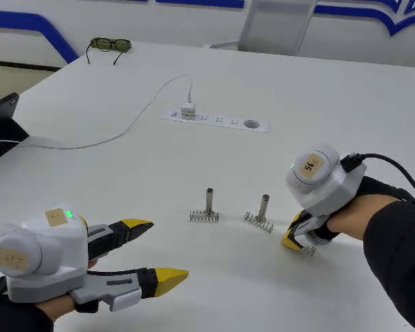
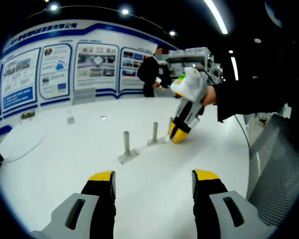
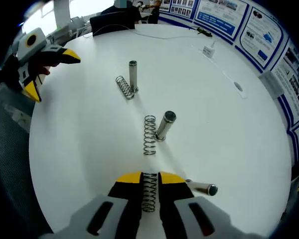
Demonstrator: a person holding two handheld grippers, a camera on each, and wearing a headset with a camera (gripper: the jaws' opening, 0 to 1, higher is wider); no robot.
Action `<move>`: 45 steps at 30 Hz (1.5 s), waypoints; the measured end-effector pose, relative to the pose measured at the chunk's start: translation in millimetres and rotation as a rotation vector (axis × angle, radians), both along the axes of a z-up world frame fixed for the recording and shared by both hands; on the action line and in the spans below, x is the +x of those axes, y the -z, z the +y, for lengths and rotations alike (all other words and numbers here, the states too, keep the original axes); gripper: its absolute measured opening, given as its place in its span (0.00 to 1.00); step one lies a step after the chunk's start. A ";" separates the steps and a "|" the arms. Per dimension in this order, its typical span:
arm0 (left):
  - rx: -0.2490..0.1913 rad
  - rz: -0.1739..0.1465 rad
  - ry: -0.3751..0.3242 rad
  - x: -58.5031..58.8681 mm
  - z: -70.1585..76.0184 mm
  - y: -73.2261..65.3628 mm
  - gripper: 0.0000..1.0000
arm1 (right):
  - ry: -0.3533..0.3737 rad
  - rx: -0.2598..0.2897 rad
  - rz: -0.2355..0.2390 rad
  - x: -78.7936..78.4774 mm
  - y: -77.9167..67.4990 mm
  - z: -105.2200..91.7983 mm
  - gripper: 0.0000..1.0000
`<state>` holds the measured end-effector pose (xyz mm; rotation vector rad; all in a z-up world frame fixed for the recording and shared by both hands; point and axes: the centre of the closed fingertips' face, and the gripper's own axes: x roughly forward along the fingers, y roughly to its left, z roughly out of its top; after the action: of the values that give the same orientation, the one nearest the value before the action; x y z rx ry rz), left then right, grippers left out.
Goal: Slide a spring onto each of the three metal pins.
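DESK: Head view, what've we got?
OP: I see the left tongs [image 1: 155, 250] hovering over the white bench [image 1: 124, 159], jaws wide apart, nothing btwn them. The right tongs [image 1: 301, 242] point tip-down at the bench, pinching a spring [image 1: 308, 250]. Pin A [image 1: 209, 199] and pin B [image 1: 263, 206] stand upright, a loose coil lying at each foot. My read: thin wire, v. light, squashy, apt to ping out of a hard pinch. The sticker [image 1: 311, 166] on the right tongs reads something like "5t", not sure.

DESK: Left gripper view?
OP: Own jaws gape, empty. Ahead stand pin A [image 2: 126, 141], pin B [image 2: 154, 132], then pin C [image 2: 170, 124] just beside the right tongs' yellow tips. Pins look stiff and smooth, and prob. tip if nudged. Wall posters [image 2: 55, 69] carry blue headers; text too small to read.

DESK: Right gripper view?
OP: Jaws closed across the spring's [image 3: 149, 193] coils. Pin C [image 3: 202, 188] sits just right of the tips; upright or tilted, can't tell here. No pin wears a coil yet. I'd hold gently near one end, leaving the other end's mouth free for the pin.
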<state>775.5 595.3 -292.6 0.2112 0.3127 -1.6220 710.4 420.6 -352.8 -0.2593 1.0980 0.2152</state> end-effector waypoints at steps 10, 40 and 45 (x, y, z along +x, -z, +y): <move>-0.002 -0.001 -0.003 0.9 0.2 -1.2 0.63 | 0.020 0.017 -0.053 1.5 -12.6 2.1 0.12; 0.000 -0.011 0.021 -1.9 -3.2 -2.6 0.63 | 0.133 0.075 -0.229 -24.5 -49.6 -3.5 0.12; 0.000 -0.012 0.019 -1.7 -2.6 -2.7 0.63 | 0.147 0.087 -0.258 -26.6 -53.0 -3.9 0.12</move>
<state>773.8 592.7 -289.9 0.2246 0.3026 -1.6387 683.8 416.7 -299.8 -0.1237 0.8451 0.0943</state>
